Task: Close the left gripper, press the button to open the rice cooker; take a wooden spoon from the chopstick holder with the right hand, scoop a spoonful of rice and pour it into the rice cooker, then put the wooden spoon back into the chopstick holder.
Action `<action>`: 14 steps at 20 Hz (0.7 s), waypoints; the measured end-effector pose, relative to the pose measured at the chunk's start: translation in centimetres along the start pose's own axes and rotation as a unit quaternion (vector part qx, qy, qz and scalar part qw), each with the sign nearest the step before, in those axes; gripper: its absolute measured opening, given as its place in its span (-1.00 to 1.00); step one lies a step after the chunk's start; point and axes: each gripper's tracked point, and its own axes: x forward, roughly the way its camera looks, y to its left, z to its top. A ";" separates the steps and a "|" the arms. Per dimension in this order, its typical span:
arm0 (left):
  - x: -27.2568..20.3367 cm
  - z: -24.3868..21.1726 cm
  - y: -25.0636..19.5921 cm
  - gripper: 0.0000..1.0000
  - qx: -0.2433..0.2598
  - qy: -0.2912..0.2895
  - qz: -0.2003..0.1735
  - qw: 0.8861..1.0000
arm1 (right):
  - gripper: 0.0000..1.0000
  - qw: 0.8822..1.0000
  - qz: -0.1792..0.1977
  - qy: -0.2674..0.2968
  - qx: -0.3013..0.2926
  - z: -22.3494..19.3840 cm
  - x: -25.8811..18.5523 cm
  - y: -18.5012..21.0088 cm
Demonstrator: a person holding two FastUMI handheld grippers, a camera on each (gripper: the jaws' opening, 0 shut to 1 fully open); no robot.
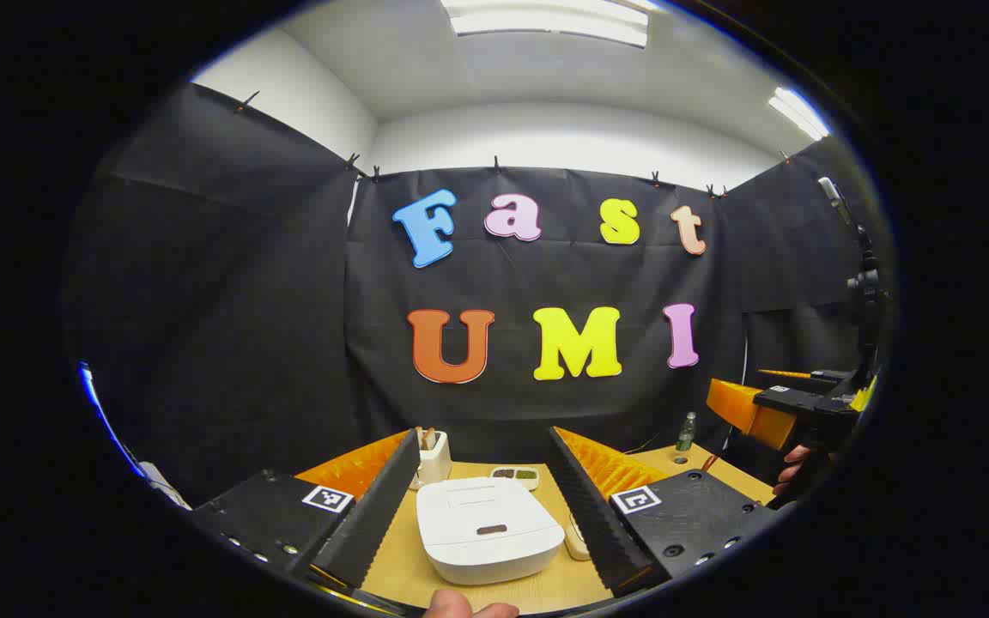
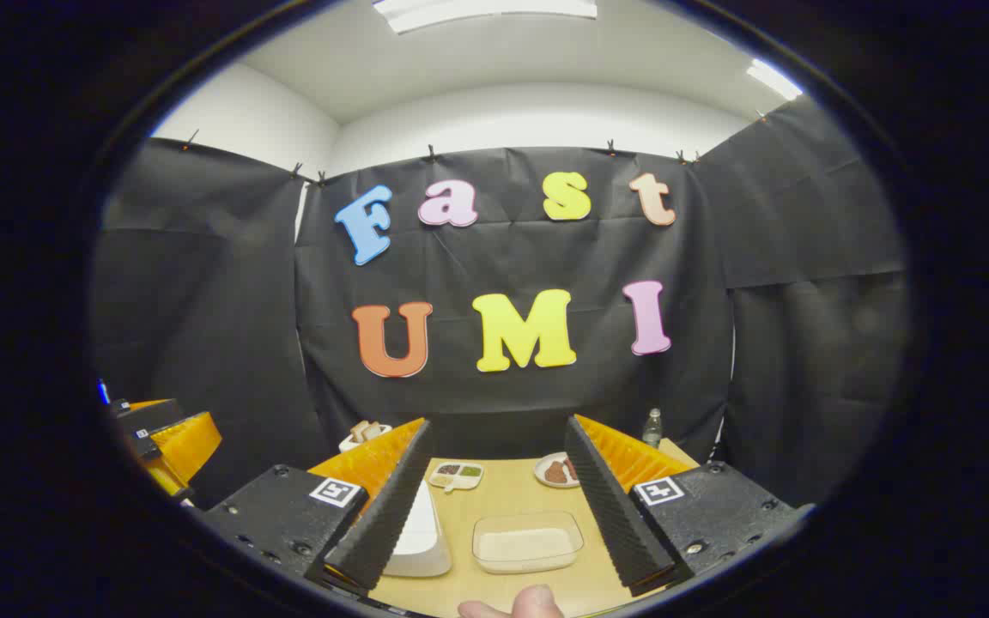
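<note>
The left gripper (image 1: 484,502) hangs above the table (image 1: 400,566) with its jaws wide, empty, framing the cooker (image 1: 488,528). The cooker sits shut, its lid flat, the dark button (image 1: 491,530) near its front edge; its long axis runs away from the camera toward the cloth wall. Behind the cooker to the left stands the white holder (image 1: 434,457) with wooden handles (image 1: 427,438) sticking straight up. Just behind the cooker lies a small split dish (image 1: 515,475) of dark and green grains, and farther right a small bottle (image 1: 687,432). Far right of the cooker, the right gripper (image 1: 782,410) is held by a hand (image 1: 791,472).

The right gripper view has its own jaws (image 2: 499,506) wide and empty too. Here the cooker (image 2: 420,536) peeks out beside the left finger, and right of it a clear tub (image 2: 527,542) of rice rests on the table. Behind the tub are the split dish and a plate (image 2: 556,470) of brown bits. The holder sits left of the cooker, half hidden.
</note>
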 end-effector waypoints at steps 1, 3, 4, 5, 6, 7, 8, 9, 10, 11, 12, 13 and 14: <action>0.1 0.0 -0.1 0.87 -0.001 0.000 0.000 1.000 | 1.00 1.000 -0.004 -0.001 0.000 0.1 0.1 -0.4; 0.5 -0.1 -0.3 0.87 -0.007 0.002 -0.001 1.000 | 1.00 1.000 -0.009 0.000 -0.001 0.1 0.0 -0.8; 0.6 -0.1 -0.4 0.88 -0.009 0.002 -0.001 1.000 | 1.00 1.000 -0.010 0.000 -0.002 0.1 0.1 -1.0; 0.7 -0.1 -0.5 0.88 -0.009 0.003 -0.001 1.000 | 1.00 1.000 -0.012 0.001 -0.003 0.1 0.1 -1.2; 0.9 -0.1 -0.5 0.88 -0.009 0.003 -0.001 1.000 | 1.00 1.000 -0.014 0.002 -0.004 0.0 0.0 -1.4; 0.9 -0.1 -0.6 0.87 -0.009 0.003 -0.002 1.000 | 1.00 1.000 -0.016 0.003 -0.004 -0.1 0.0 -1.6; 0.9 -0.2 -0.7 0.87 -0.008 0.005 -0.003 1.000 | 0.97 1.000 -0.018 0.002 -0.003 -0.1 0.0 -1.7; 0.9 -0.3 -0.7 0.88 -0.007 0.007 -0.005 1.000 | 0.97 1.000 -0.022 0.003 -0.003 -0.1 0.1 -1.9; 0.9 -0.3 -0.7 0.88 -0.007 0.007 -0.004 1.000 | 0.97 1.000 -0.025 0.004 -0.004 -0.3 0.1 -2.2; 1.1 -0.3 -0.7 0.88 -0.007 0.008 -0.004 1.000 | 1.00 1.000 -0.026 0.006 -0.005 -0.3 0.1 -2.3; 1.4 -0.5 -0.9 0.88 -0.006 0.010 -0.005 1.000 | 0.97 1.000 -0.028 0.005 -0.005 -0.3 0.1 -2.5; 1.5 -0.5 -0.9 0.88 -0.004 0.011 -0.004 1.000 | 1.00 0.999 -0.032 0.002 -0.006 -0.2 0.0 -2.8; 1.6 -0.4 -0.9 0.88 -0.004 0.010 -0.004 1.000 | 0.97 0.999 -0.033 0.001 -0.008 -0.2 0.1 -2.9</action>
